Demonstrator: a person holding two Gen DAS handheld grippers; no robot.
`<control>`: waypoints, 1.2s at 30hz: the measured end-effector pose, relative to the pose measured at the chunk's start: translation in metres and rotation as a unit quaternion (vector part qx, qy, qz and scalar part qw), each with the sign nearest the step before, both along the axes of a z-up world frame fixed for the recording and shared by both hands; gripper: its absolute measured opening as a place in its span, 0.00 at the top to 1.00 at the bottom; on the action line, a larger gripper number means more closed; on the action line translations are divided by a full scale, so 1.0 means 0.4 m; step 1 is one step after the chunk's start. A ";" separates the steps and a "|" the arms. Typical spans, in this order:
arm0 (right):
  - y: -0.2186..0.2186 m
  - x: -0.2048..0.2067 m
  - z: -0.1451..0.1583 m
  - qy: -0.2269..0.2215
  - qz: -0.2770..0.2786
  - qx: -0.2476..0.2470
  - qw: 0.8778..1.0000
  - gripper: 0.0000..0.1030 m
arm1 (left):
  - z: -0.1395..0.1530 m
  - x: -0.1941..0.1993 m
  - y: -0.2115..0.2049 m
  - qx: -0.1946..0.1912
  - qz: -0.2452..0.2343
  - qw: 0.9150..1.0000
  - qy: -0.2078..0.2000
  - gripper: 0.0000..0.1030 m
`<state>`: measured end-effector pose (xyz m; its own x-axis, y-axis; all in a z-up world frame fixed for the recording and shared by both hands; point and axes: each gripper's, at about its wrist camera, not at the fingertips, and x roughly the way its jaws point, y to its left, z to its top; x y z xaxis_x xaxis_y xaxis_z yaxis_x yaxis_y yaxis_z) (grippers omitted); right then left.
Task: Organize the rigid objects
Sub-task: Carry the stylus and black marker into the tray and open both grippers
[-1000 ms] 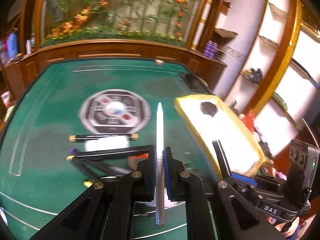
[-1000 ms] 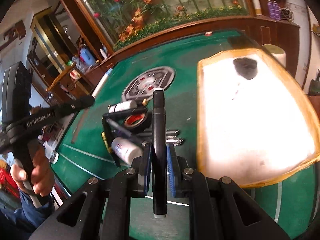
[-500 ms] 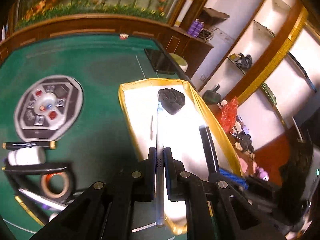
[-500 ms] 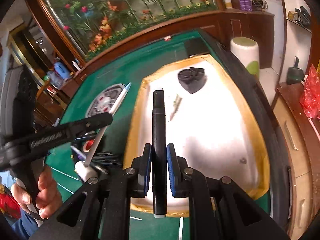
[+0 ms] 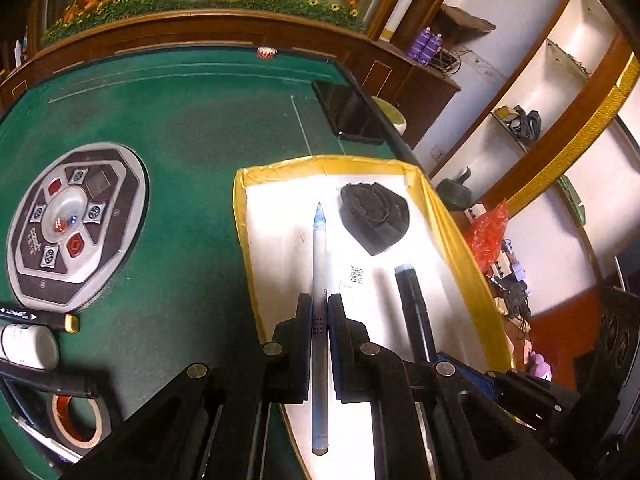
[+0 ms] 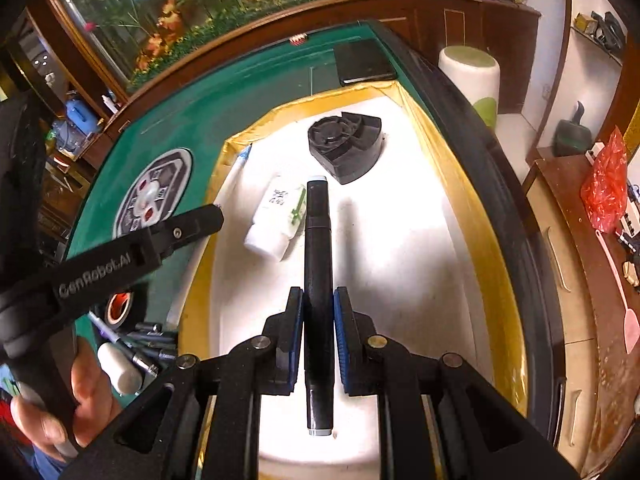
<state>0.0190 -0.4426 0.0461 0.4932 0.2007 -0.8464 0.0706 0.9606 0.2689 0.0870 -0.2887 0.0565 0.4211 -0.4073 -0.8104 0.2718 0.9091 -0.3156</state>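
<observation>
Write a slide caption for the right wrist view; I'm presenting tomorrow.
Right tongs clamp a black marker above the yellow-rimmed white tray, near a black wedge-shaped part.

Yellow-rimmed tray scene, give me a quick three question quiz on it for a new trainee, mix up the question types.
1. True or false: the left gripper is shut on a silver pen.
2. Multiple choice: what does the right gripper hold over the yellow-rimmed tray? A) a roll of tape B) a black marker C) a white bottle
3. Fill in: the black fan-shaped part lies ____ the tray, at its far end.

Key
1. True; the pen's blue tip points toward the tray's far end.
2. B; the tape roll lies on the green table, outside the tray.
3. Inside.
</observation>
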 end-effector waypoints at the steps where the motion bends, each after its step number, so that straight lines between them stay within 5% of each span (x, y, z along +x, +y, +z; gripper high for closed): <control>1: 0.000 0.009 -0.007 0.006 0.000 0.000 1.000 0.86 | -0.006 0.003 -0.004 0.001 -0.001 1.000 0.003 0.93; 12: 0.022 0.070 -0.042 0.031 0.008 -0.005 0.999 0.86 | -0.069 0.034 -0.014 0.001 0.005 1.000 0.027 0.93; 22: 0.036 0.086 -0.052 0.029 0.008 -0.007 1.000 0.86 | -0.044 0.026 0.004 -0.017 0.006 1.000 0.026 0.93; 29: 0.030 0.021 0.015 -0.022 -0.009 -0.013 1.000 0.83 | 0.027 -0.023 0.047 -0.035 0.005 0.999 0.004 0.91; 33: 0.055 -0.059 0.075 -0.075 -0.002 0.024 0.997 0.76 | 0.078 -0.080 0.093 -0.050 0.008 0.999 -0.018 0.71; 36: 0.097 -0.125 0.106 -0.115 0.011 0.040 0.993 0.65 | 0.115 -0.139 0.144 -0.057 0.006 0.998 -0.039 0.69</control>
<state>-0.0309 -0.4037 0.0885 0.6656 0.2761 -0.6934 -0.0227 0.9361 0.3510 0.0314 -0.2312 0.1026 0.4866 -0.4903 -0.7230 0.2895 0.8714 -0.3961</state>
